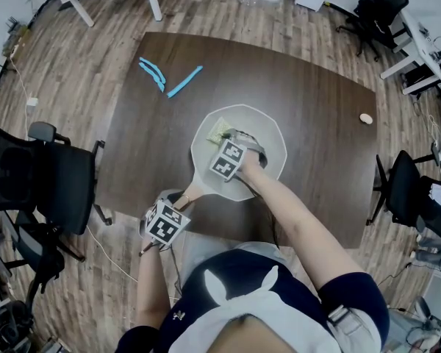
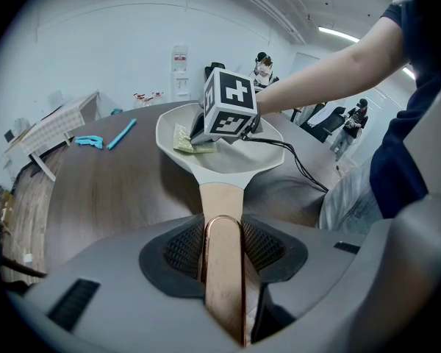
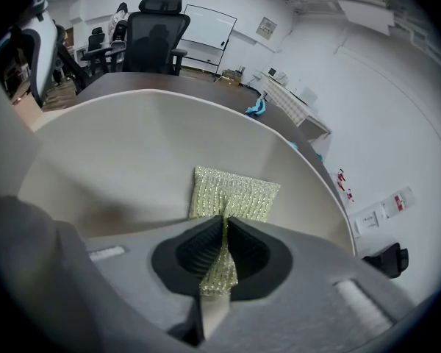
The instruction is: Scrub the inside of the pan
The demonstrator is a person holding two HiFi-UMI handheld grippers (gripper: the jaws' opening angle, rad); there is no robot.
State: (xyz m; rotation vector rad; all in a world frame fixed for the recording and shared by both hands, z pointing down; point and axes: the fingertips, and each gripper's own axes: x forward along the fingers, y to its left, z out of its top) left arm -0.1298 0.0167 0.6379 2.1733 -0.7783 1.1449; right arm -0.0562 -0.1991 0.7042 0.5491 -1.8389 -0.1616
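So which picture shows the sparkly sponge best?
The right gripper view: the sponge sits close, in the middle, pinched in the right claw, against the inside of the pan. The head view shows only a small bit beside that claw. The left gripper view shows it small and far.

Floor (image 1: 81, 65): grey-brown wood planks.
Table (image 1: 323, 138): dark brown, rounded corners.
Chairs (image 1: 51, 182): black office chairs, beside the table.
Walls (image 2: 117, 43): plain white.
Light (image 2: 338, 34): lit ceiling strip.
Whiteboard (image 3: 206, 28): by the far wall.
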